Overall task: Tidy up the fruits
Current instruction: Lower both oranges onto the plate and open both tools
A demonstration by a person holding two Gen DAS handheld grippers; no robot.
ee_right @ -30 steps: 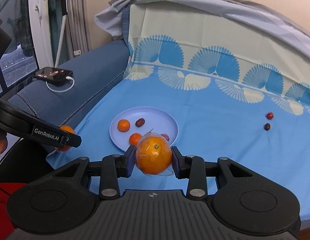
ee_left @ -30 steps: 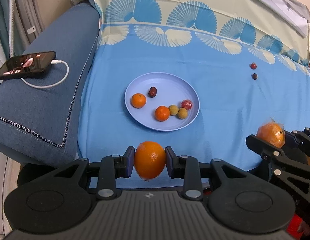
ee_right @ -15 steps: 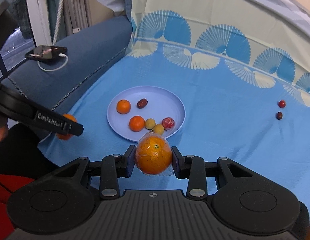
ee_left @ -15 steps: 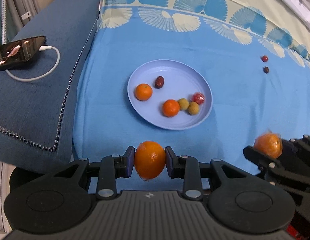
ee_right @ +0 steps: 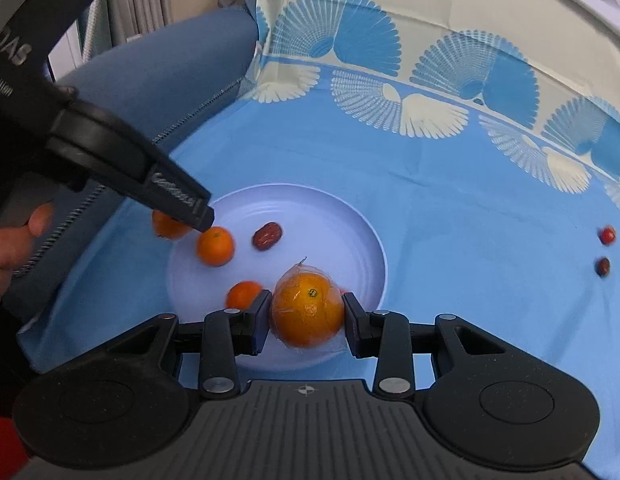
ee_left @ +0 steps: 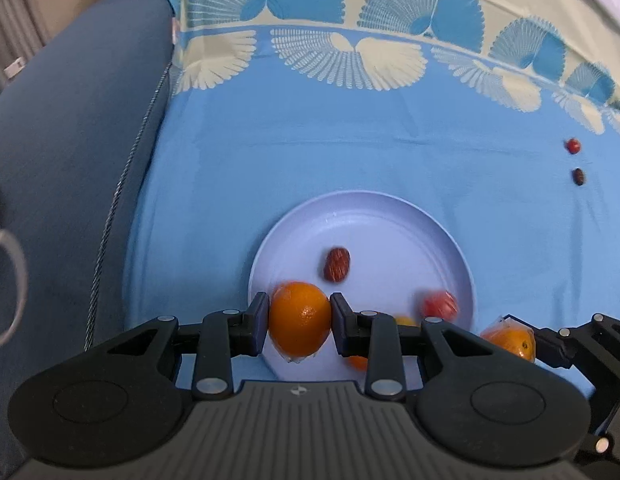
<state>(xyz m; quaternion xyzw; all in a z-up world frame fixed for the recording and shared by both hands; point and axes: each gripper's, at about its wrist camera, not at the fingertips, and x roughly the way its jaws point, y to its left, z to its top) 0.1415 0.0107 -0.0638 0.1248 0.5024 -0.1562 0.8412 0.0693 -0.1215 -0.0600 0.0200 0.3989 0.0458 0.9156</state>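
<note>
My left gripper [ee_left: 298, 322] is shut on an orange [ee_left: 300, 320] and holds it over the near left rim of the pale blue plate [ee_left: 389, 216]. My right gripper [ee_right: 306, 312] is shut on a plastic-wrapped orange [ee_right: 308, 310] over the plate's near edge [ee_right: 349, 216]; that orange also shows in the left wrist view [ee_left: 513, 342]. On the plate lie a brown date [ee_right: 267, 236], two small oranges [ee_right: 215, 246] [ee_right: 242, 295] and a red fruit [ee_left: 439, 305]. A yellowish fruit [ee_left: 405, 321] is half hidden behind my left fingers.
A small red fruit [ee_right: 607, 235] and a dark one [ee_right: 603, 267] lie on the blue cloth at the right. A blue sofa arm [ee_left: 70, 160] runs along the left. The patterned cloth rises up the backrest [ee_left: 389, 0] behind.
Both grippers have moved forward and down with their oranges, from in front of the plate to over its near rim. The plate now looks much closer.
</note>
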